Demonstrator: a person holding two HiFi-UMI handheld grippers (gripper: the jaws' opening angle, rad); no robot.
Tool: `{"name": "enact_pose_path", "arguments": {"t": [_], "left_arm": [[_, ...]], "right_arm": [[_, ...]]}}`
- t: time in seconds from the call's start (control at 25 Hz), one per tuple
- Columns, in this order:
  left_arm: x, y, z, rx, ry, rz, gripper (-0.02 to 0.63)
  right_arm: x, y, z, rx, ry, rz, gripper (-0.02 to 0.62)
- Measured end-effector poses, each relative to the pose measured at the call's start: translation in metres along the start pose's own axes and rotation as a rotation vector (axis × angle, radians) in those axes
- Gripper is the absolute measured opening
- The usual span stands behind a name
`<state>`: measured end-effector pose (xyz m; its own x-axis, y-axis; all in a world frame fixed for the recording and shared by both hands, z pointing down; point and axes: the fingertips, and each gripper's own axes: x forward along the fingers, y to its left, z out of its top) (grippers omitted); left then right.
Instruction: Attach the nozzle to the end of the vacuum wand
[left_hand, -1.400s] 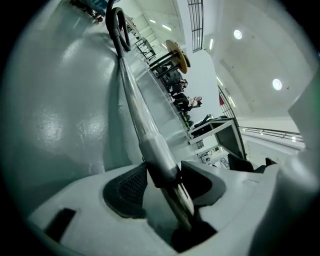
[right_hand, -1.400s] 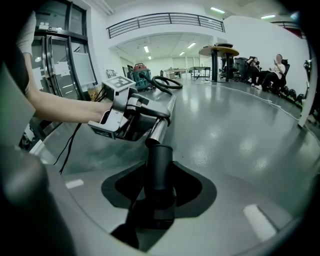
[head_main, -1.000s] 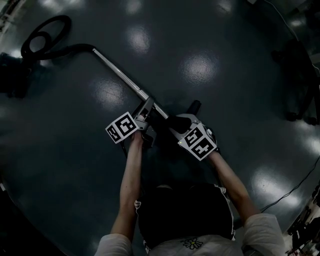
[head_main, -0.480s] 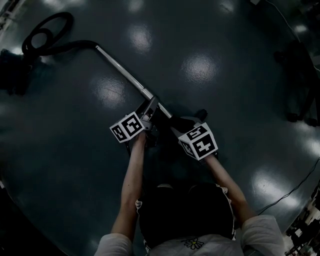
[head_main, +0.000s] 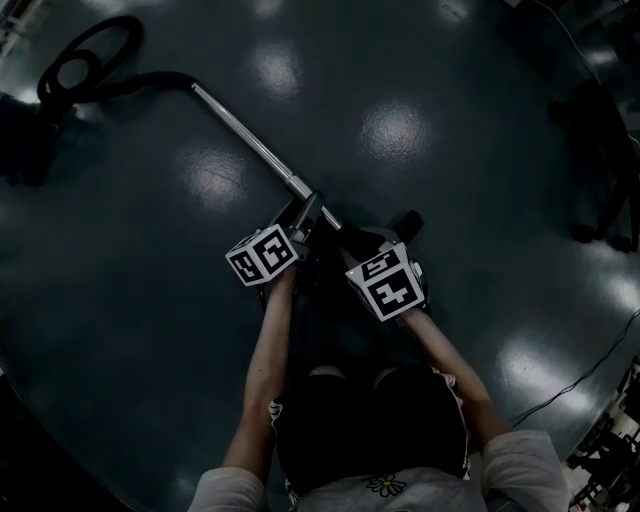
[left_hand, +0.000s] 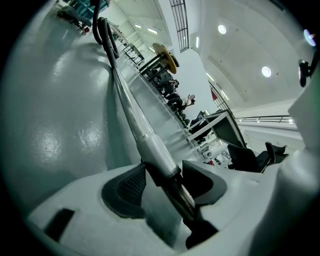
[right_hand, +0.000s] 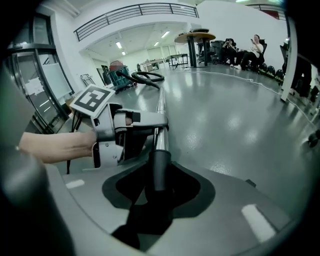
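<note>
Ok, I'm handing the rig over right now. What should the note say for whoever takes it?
Grippers: the left gripper has its jaws around the silver metal vacuum wand, near its end. The right gripper has its jaws closing on the black plastic nozzle.
Where: the nozzle is in line with the wand, between the two grippers.
Done: the nozzle's mouth meets the wand's end.
Left: I can't tell whether it is fully seated. Probably push it home, check it, then let go.
</note>
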<state>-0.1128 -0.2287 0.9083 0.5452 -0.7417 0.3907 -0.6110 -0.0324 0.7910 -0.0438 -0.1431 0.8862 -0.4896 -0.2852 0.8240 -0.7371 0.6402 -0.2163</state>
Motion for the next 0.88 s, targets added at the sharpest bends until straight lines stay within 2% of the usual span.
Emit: {"name": "enact_pose_path", "arguments": {"t": [0.16, 0.4, 0.56, 0.64, 0.68, 0.76, 0.8, 0.84, 0.88], "left_arm": [[-0.002, 0.004, -0.014, 0.007, 0.012, 0.028, 0.224], [-0.003, 0.005, -0.014, 0.038, 0.038, 0.02, 0.228], [-0.005, 0.006, -0.012, 0.078, 0.056, 0.021, 0.244], [-0.009, 0.006, -0.007, 0.119, 0.045, 0.05, 0.24], [-0.013, 0.007, -0.004, 0.14, 0.031, 0.073, 0.231], [-0.026, 0.007, 0.007, 0.194, -0.015, 0.128, 0.194], [-0.035, 0.007, 0.015, 0.229, -0.047, 0.157, 0.144], [-0.044, 0.004, 0.025, 0.267, -0.085, 0.177, 0.059], [-0.054, -0.002, 0.035, 0.309, -0.127, 0.183, 0.0]], "right_arm": [[0.013, 0.001, -0.004, -0.013, 0.008, 0.003, 0.155], [0.015, 0.002, -0.003, 0.002, 0.0, 0.019, 0.156], [0.01, -0.004, 0.011, 0.011, -0.083, -0.001, 0.143], [0.004, -0.011, 0.02, 0.006, -0.115, -0.02, 0.18], [0.001, -0.015, 0.023, 0.008, -0.127, -0.025, 0.179], [-0.007, -0.023, 0.027, 0.034, -0.165, -0.042, 0.156], [-0.012, -0.027, 0.032, 0.049, -0.2, -0.057, 0.13], [-0.02, -0.031, 0.039, 0.062, -0.248, -0.071, 0.052], [-0.028, -0.033, 0.047, 0.069, -0.308, -0.078, 0.006]]}}
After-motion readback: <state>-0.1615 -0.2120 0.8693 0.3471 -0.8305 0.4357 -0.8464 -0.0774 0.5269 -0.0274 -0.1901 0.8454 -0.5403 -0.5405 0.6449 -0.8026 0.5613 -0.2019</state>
